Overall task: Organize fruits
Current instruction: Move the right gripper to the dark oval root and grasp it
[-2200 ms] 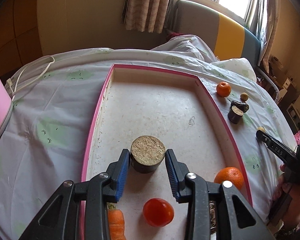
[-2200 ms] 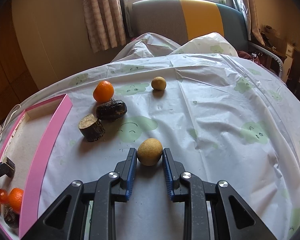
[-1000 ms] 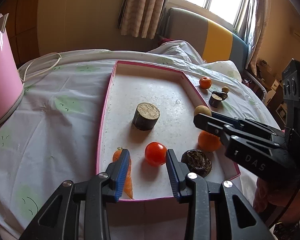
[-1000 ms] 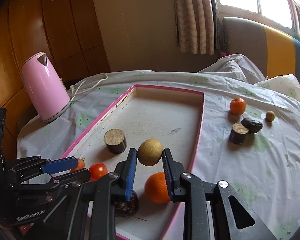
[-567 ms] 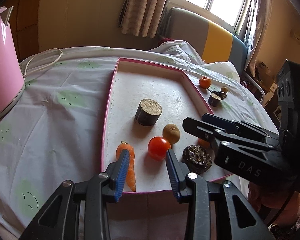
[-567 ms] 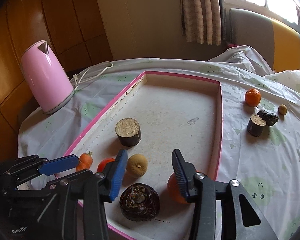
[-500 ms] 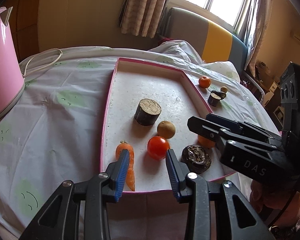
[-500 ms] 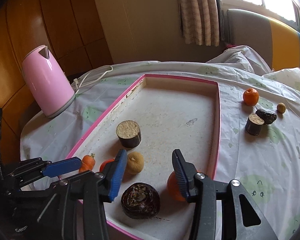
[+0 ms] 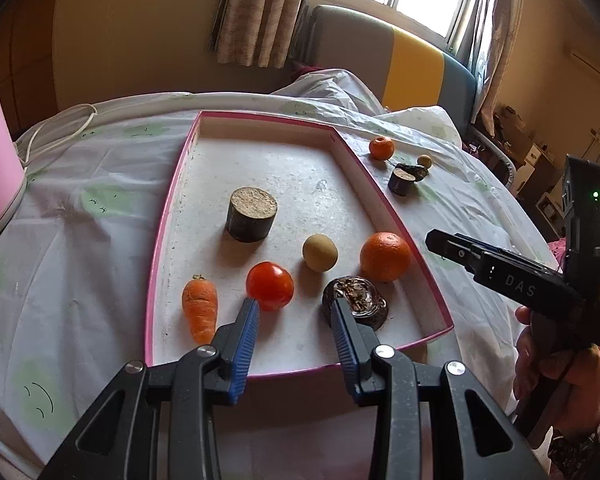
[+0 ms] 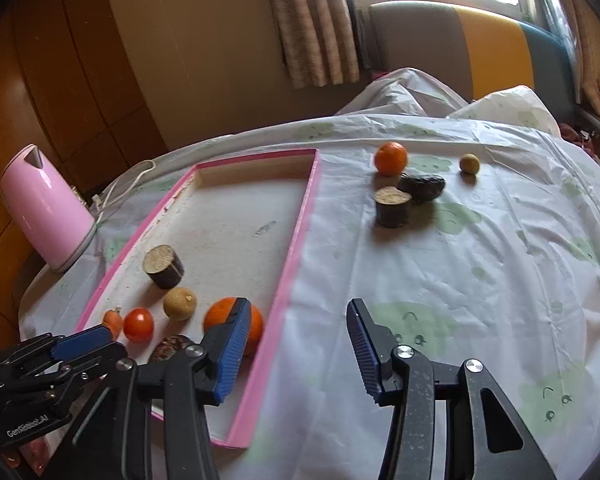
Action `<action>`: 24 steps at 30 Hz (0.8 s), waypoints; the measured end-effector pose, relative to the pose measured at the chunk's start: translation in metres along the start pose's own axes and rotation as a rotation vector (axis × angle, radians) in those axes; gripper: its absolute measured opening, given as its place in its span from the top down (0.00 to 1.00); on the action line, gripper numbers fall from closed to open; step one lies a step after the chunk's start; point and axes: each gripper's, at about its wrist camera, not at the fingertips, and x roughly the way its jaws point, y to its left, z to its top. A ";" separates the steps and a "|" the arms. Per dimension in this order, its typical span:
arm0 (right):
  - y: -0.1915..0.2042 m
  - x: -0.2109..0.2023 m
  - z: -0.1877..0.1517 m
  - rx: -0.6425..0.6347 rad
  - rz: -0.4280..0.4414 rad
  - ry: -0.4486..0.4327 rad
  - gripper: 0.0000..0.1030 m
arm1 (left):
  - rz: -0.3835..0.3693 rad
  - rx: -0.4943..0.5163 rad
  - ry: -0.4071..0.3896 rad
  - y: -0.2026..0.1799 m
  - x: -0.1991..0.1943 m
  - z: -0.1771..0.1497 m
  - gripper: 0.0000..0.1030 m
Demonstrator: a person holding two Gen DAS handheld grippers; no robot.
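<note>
The pink-rimmed tray (image 9: 168, 216) holds a tan round fruit (image 9: 320, 252), an orange (image 9: 385, 256), a tomato (image 9: 269, 286), a carrot (image 9: 200, 306), a dark wrinkled fruit (image 9: 356, 304) and a brown cylinder (image 9: 252, 214). My left gripper (image 9: 295, 306) hovers open over the tray's near end, holding nothing. My right gripper (image 10: 298, 306) straddles the tray's right rim above the cloth; its jaws are opening with nothing between them. On the cloth beyond lie another orange (image 10: 390, 158), a small tan fruit (image 10: 469, 163), a dark fruit (image 10: 422, 186) and a second brown cylinder (image 10: 393, 206).
A pink kettle (image 10: 44, 208) stands left of the tray with its white cord (image 9: 60, 120) trailing behind. The round table wears a white plastic cloth (image 10: 500, 280) that is wrinkled at the right. A hand (image 9: 556, 360) holds the right gripper's handle.
The right gripper let the tan fruit go into the tray, opened, and swung right, out over the tray's rim and the cloth. The left gripper stayed nearly still.
</note>
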 end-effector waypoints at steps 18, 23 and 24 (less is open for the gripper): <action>-0.078 0.042 0.080 0.152 -0.095 -0.025 0.40 | 0.008 0.061 0.013 -0.026 0.004 0.010 0.63; -0.095 0.075 0.103 0.237 -0.102 0.006 0.40 | 0.014 0.055 0.009 -0.024 0.002 0.015 0.63; -0.098 0.082 0.104 0.255 -0.094 0.016 0.40 | 0.016 0.055 0.009 -0.024 0.002 0.015 0.63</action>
